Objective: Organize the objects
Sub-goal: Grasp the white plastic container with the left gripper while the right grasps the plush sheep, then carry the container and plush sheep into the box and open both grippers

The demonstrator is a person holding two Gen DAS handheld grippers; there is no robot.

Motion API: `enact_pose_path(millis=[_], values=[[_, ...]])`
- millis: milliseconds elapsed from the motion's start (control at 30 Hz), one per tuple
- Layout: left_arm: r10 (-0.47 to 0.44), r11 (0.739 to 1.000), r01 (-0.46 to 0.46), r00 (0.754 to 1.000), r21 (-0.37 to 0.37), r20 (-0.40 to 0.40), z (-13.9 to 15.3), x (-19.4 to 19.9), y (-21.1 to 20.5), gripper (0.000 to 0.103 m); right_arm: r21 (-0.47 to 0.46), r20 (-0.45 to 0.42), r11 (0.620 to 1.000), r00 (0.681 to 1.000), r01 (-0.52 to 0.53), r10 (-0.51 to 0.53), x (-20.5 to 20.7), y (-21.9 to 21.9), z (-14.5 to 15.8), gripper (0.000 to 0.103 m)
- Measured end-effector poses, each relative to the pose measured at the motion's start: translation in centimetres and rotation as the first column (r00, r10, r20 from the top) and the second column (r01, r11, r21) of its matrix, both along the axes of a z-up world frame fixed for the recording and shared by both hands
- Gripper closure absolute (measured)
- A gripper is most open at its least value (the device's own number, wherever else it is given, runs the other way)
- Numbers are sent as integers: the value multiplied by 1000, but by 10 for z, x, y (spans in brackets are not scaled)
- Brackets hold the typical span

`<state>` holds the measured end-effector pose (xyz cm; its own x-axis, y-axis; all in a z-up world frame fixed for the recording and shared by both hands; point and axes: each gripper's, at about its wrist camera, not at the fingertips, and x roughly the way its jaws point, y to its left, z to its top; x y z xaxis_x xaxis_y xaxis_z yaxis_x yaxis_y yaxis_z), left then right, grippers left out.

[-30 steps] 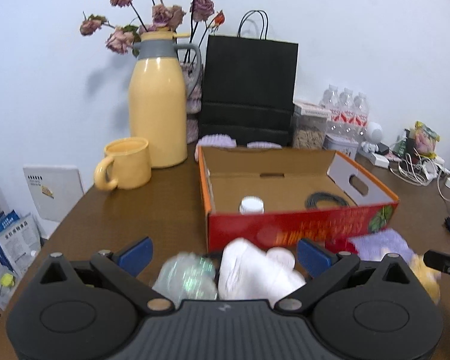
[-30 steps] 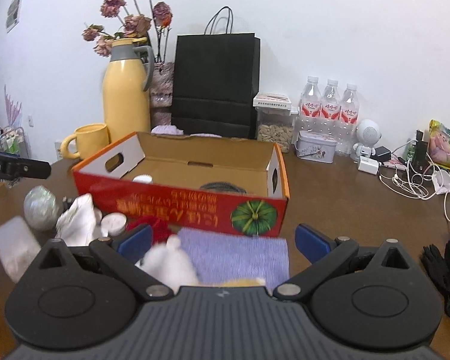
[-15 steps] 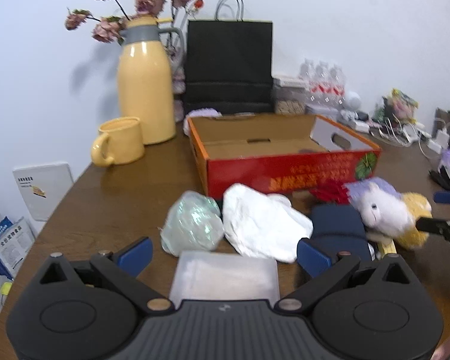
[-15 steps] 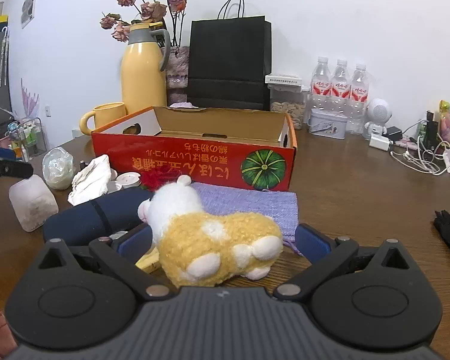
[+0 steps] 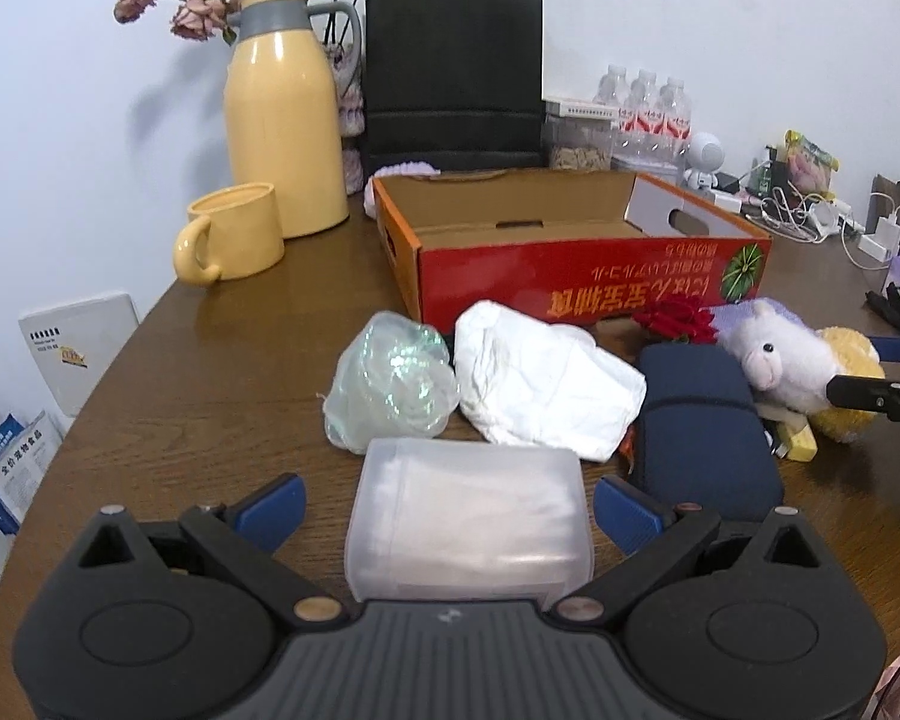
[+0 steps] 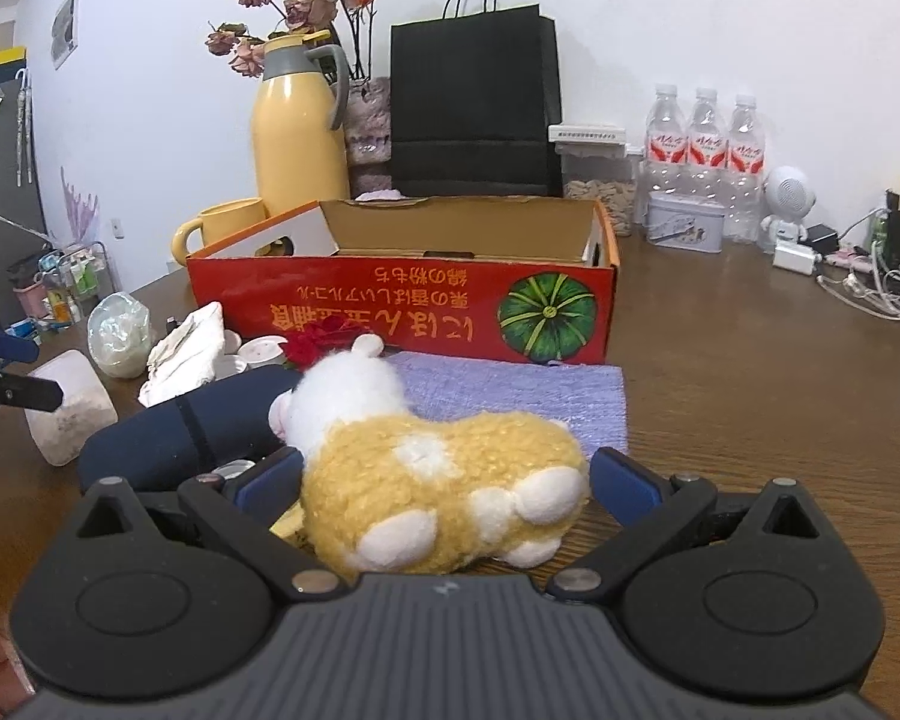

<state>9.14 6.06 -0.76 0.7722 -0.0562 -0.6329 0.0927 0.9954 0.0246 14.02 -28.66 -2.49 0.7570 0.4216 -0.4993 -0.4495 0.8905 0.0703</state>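
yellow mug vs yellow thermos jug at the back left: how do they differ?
The yellow mug is short and squat; the thermos jug stands much taller. The mug is open-topped; the jug has a grey collar and a lid. The mug's handle is yellow; the jug's is grey. Both are pale yellow, upright on the table, left of the red box.
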Motion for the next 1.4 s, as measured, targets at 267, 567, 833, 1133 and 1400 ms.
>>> enact_pose_path(millis=[267, 567, 833, 1133, 1400], values=[[16, 999, -17, 999, -31, -46, -15, 12, 2, 1, -8, -21, 1000, 1000, -13, 12, 8, 1, -2, 0], [32, 991, -37, 998, -125, -46, -21, 12, 7, 20, -53, -10, 999, 1000, -9, 9, 6, 8, -3, 3], [64, 990, -65, 998, -126, -8, -15, 1, 4, 21, -53, 36, 998, 999, 22, -20, -10, 8, 1, 15], [59, 991, -48, 995, -128, 83, 11, -15, -4, 21, -30, 115, 999, 993, 35, -31, -28, 11, 14, 18], [35, 991, -8, 979, -133, 199, 46, -5, -24, 21, 1, 191, 999, 981, 40, -39, -22, 23, 37, 18]])
